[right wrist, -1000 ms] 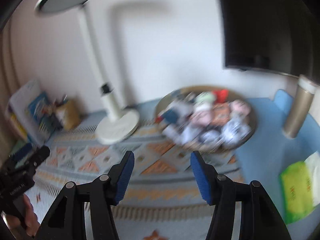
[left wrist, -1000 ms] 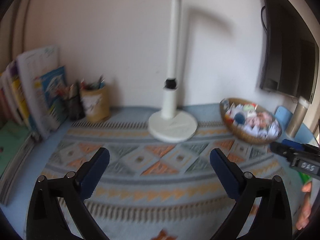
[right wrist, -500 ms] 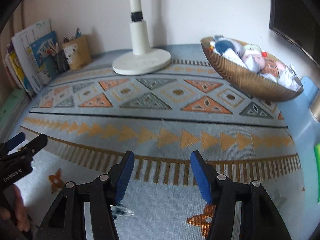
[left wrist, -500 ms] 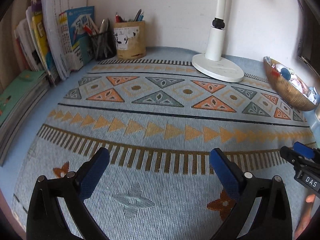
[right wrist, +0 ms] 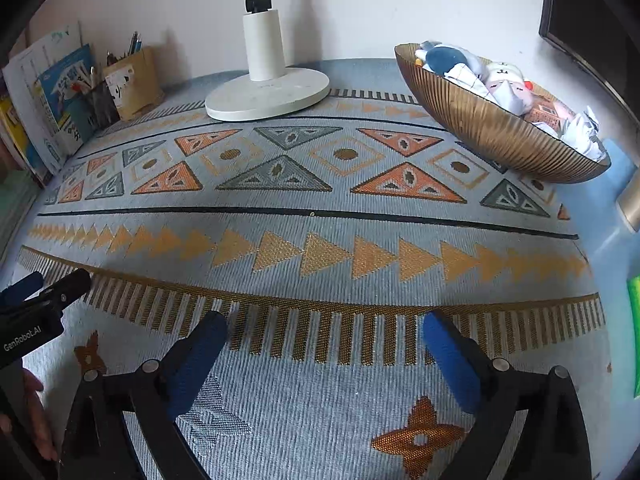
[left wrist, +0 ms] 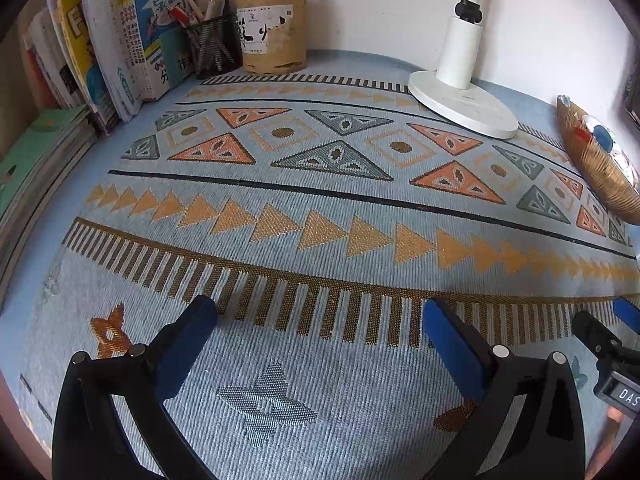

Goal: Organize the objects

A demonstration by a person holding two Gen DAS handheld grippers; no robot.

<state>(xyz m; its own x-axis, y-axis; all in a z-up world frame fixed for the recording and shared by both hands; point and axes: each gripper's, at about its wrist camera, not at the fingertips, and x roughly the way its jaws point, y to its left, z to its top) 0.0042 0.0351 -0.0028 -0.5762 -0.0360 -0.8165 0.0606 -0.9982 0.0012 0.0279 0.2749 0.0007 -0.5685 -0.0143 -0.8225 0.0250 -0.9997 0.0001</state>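
A gold ribbed bowl (right wrist: 492,128) full of small toys and crumpled paper sits at the back right of a patterned blue mat (right wrist: 320,216); its edge shows as the bowl (left wrist: 600,172) in the left wrist view. My left gripper (left wrist: 320,316) hovers low over the mat's near edge, open, nothing between its blue pads. My right gripper (right wrist: 324,324) hangs beside it, its jaws opening wide, empty. Each gripper appears at the edge of the other's view: the right gripper (left wrist: 608,332) and the left gripper (right wrist: 44,288).
A white lamp base (left wrist: 460,108) stands at the back. A cardboard pen holder (left wrist: 272,36), a mesh pen cup (left wrist: 212,48) and upright books (left wrist: 120,48) fill the back left. Flat green books (left wrist: 36,148) lie on the left. A green packet (right wrist: 634,340) lies at the right.
Both grippers have sunk toward the mat and tilted downward, so the wall and lamp head left view. The right gripper's jaws have spread from narrow to wide.
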